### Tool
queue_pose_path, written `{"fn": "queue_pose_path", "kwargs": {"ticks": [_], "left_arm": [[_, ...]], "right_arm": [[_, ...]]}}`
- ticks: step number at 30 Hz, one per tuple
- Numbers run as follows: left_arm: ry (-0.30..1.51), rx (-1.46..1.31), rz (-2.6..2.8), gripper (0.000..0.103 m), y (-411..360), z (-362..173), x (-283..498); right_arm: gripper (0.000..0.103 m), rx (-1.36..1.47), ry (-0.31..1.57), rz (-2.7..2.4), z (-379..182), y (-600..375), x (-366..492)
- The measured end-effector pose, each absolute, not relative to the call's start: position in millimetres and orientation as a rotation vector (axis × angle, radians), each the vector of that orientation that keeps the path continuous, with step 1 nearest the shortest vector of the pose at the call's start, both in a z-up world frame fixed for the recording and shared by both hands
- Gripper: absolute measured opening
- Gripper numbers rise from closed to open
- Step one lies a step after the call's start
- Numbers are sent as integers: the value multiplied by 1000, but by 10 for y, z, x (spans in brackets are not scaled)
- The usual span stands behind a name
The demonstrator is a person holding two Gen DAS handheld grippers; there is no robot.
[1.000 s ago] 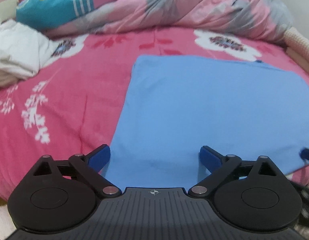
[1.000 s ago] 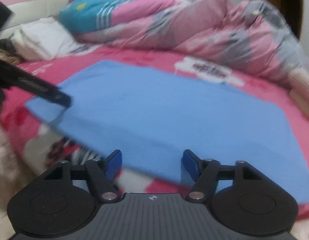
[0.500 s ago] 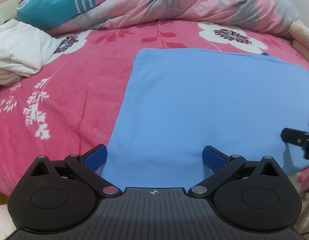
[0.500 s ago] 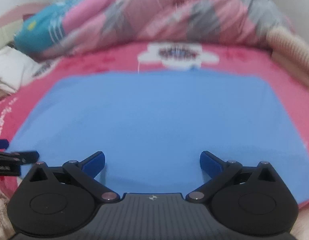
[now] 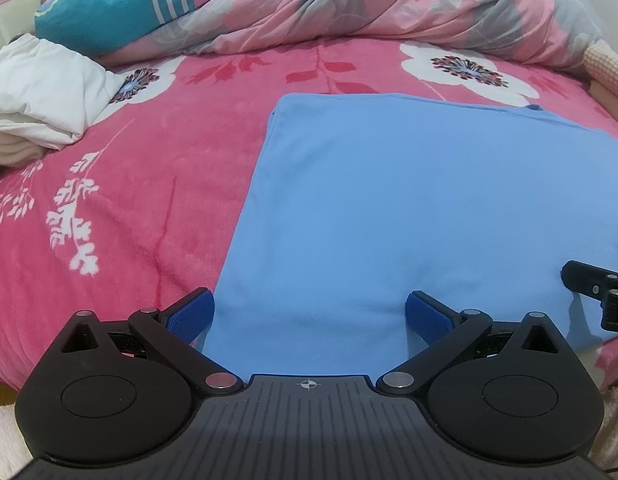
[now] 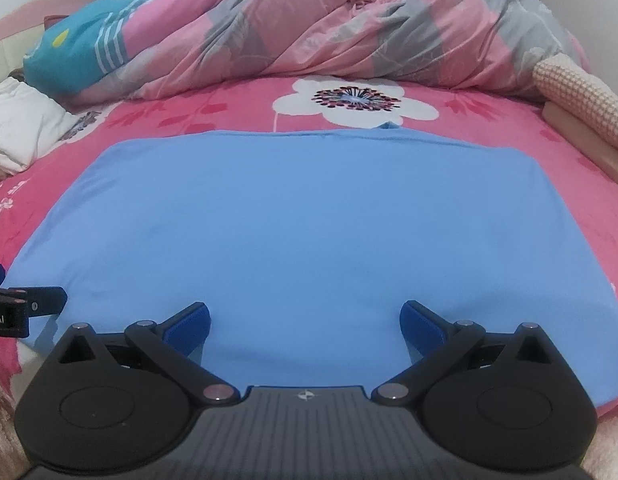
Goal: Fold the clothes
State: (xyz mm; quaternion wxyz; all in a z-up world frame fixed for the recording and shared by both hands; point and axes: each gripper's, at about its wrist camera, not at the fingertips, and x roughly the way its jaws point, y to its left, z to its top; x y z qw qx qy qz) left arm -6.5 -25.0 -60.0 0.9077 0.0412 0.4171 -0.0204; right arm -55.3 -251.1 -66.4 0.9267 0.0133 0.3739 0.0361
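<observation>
A light blue garment (image 5: 409, 208) (image 6: 301, 224) lies folded flat as a rectangle on the pink flowered bedspread (image 5: 129, 184). My left gripper (image 5: 309, 312) stands open over its near left corner, blue pads wide apart with nothing pinched. My right gripper (image 6: 305, 320) is open above the near edge of the cloth, with nothing between its fingers. In the left wrist view the right gripper's black finger (image 5: 589, 280) shows at the right edge, over the garment. The left gripper's finger (image 6: 33, 300) shows at the left edge of the right wrist view.
A crumpled pink and grey quilt (image 6: 349, 28) with a teal patch (image 5: 109, 4) is heaped along the far side of the bed. White folded cloth (image 5: 41, 92) lies at the far left. A knitted beige roll (image 6: 581, 96) lies at the far right edge.
The right gripper swung round to face the garment squarely and opened wide; the cloth's near edge, lifted a second ago, now lies flat. The left gripper opened a little wider and stayed in place.
</observation>
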Motion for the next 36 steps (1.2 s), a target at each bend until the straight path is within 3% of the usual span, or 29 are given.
{"fn": "queue_pose_path", "kwargs": {"ticks": [14, 30, 36], "left_arm": [[859, 77, -42, 103, -231, -623, -65], [866, 85, -36, 103, -236, -639, -57], [799, 23, -57, 103, -39, -514, -143]], "right_arm": [[103, 30, 723, 98, -687, -2549, -643], [103, -201, 608, 132, -685, -2274, -764], [103, -188, 551, 159, -657, -2307, -823]]}}
